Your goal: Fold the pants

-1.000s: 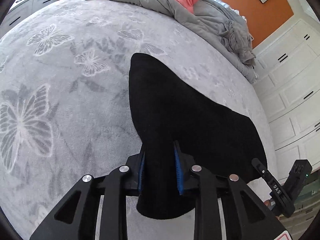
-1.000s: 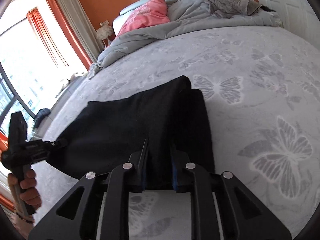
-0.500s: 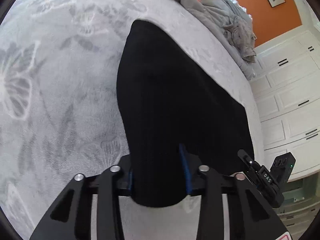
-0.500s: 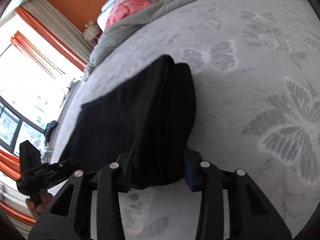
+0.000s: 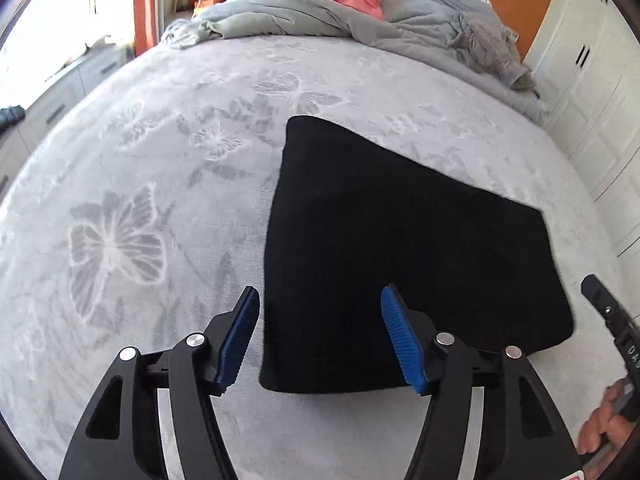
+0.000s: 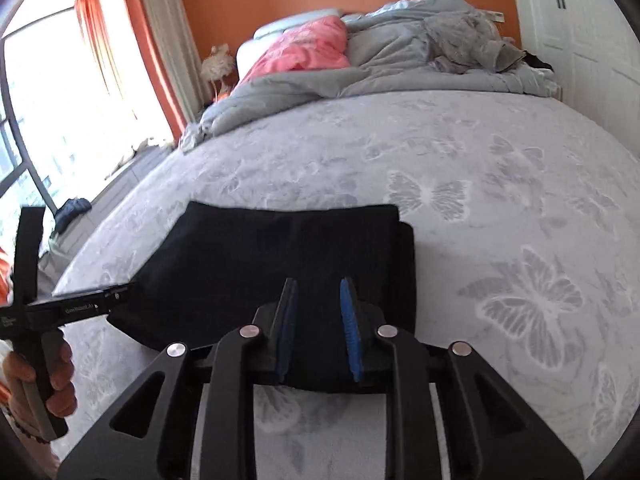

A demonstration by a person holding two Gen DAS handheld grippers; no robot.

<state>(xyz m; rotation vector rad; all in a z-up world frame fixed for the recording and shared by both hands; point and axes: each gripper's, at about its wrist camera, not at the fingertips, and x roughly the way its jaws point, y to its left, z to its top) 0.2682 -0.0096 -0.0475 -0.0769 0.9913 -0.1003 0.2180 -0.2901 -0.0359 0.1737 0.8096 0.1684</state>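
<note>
The black pants [image 5: 400,240] lie flat as a folded block on the grey butterfly bedspread [image 5: 140,200]. My left gripper [image 5: 320,292] hangs over their near left corner. Its jaws are opening wide, the blue pads [image 5: 400,340] clear of the cloth. In the right wrist view the pants [image 6: 280,252] lie just ahead with a stacked edge on the right. My right gripper [image 6: 317,284] hovers above their near edge. Its jaws are closing to a narrow gap, with nothing pinched. The left gripper [image 6: 80,304] shows at that view's left edge.
A crumpled grey duvet [image 6: 400,64] and a pink blanket [image 6: 304,48] are heaped at the head of the bed. White wardrobe doors [image 5: 592,92] line the right side. A bright window with orange curtains [image 6: 100,40] is on the left. A hand [image 6: 52,368] grips the left handle.
Both grippers held the pants' near edge lifted; now the pants lie flat and both have let go and drawn back upward. The left jaws have spread wide, the right ones have narrowed.
</note>
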